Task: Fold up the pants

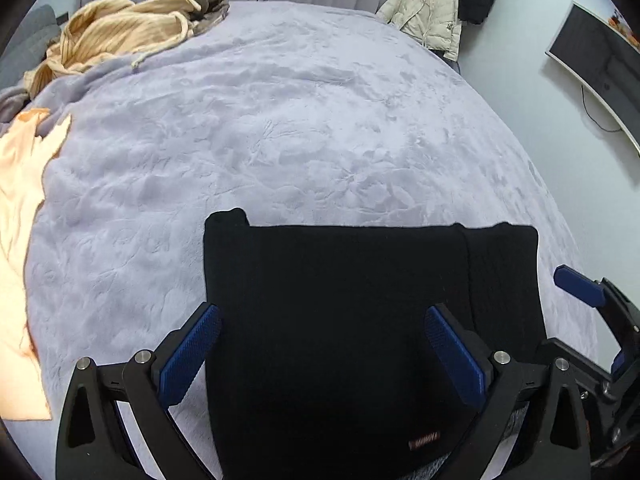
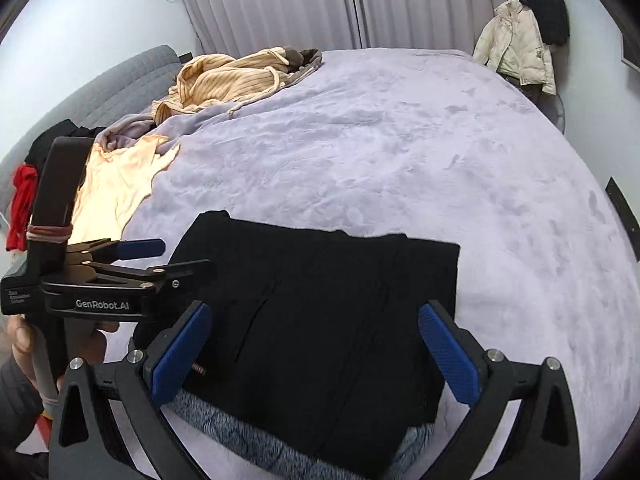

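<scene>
Black pants (image 1: 360, 320) lie folded into a compact rectangle on the lilac blanket (image 1: 280, 140), left gripper (image 1: 320, 352) and right gripper (image 2: 316, 352) both spread wide, empty, over it — fold looks finished — next probably just pull clear.

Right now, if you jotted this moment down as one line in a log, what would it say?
task: fold pants | black pants: folded rectangle on lilac blanket | left gripper: open, empty | right gripper: open, empty

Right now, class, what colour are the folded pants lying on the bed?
Black. The pants show best in the right wrist view, on the lilac blanket.
</scene>
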Demonstrator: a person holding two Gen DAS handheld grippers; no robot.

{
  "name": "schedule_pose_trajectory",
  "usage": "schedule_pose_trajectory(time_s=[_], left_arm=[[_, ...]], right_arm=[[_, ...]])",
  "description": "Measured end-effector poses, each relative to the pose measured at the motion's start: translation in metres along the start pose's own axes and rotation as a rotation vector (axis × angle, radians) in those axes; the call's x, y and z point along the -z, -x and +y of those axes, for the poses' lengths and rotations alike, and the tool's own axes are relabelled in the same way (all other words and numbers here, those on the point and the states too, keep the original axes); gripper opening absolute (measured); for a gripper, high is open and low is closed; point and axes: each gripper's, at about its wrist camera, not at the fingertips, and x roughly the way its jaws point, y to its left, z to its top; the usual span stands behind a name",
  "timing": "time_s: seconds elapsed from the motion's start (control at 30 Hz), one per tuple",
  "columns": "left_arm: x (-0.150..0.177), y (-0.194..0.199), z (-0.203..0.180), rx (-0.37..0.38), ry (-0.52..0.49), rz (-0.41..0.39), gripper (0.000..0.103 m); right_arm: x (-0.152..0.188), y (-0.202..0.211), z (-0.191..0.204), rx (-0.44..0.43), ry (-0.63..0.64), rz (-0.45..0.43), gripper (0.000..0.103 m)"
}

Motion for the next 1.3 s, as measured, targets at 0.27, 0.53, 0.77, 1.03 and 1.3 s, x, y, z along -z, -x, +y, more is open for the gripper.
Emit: schedule_pose_trajectory(time_s=[0.27,0.53,0.77,1.03,1.3], left_arm=[[-0.016,-0.053,0.005,-0.143,0.015,0.116,0.103],[0.005,-0.007,-0.004,-0.153,-0.038,0.009,0.103],[0.042,0.004,-0.007,-0.147,-0.068,0.013,0.103],[0.056,0.009,0.001,-0.122,0.001,0.031,0.103],[0.082,0.008,-0.001,-0.137,-0.026,0.02,0.103]], right_arm=[[-0.014,-0.07,-0.021,0.035,0.03,0.167,0.103],[0.001,-0.028,-0.006,0.042,0.008,0.076,0.103],[0.049,-0.005,0.031,-0.009,0.068,0.077,0.103],[0.065,-0.003,0.039,0.06,0.063,0.091,0.103],[0.094,-0.001,0.042,0.024,0.033,0.083,0.103]])
